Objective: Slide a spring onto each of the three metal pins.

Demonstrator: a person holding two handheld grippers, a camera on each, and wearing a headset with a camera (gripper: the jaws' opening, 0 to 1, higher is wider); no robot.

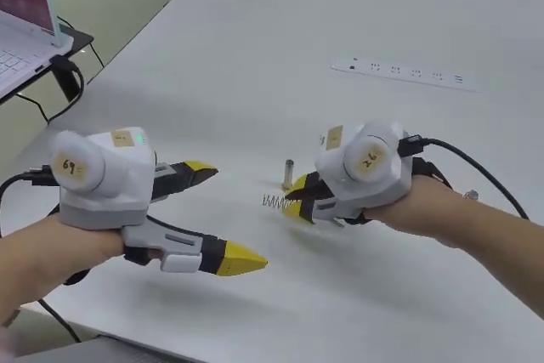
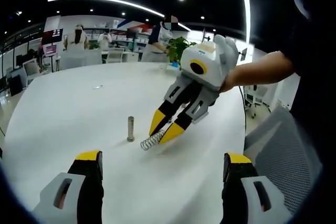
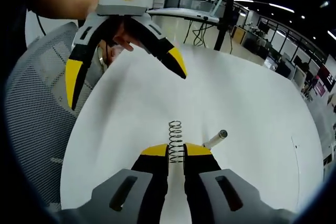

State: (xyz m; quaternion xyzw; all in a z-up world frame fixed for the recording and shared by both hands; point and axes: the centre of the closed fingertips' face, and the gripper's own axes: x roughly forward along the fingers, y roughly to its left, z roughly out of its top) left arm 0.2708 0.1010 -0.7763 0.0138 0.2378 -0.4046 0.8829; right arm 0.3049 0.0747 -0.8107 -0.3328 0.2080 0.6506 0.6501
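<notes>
Metal spring (image 3: 175, 136) clamped in right gripper (image 3: 176, 151), perhaps touching table (image 3: 252, 98), beside pin (image 3: 216, 139).

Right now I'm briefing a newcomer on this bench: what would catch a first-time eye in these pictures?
The yellow-tipped right gripper is shut on a thin coiled wire spring low over the white table. A short upright metal pin stands close beside it, with no spring on it. The left gripper hovers opposite, its jaws wide open.
</notes>
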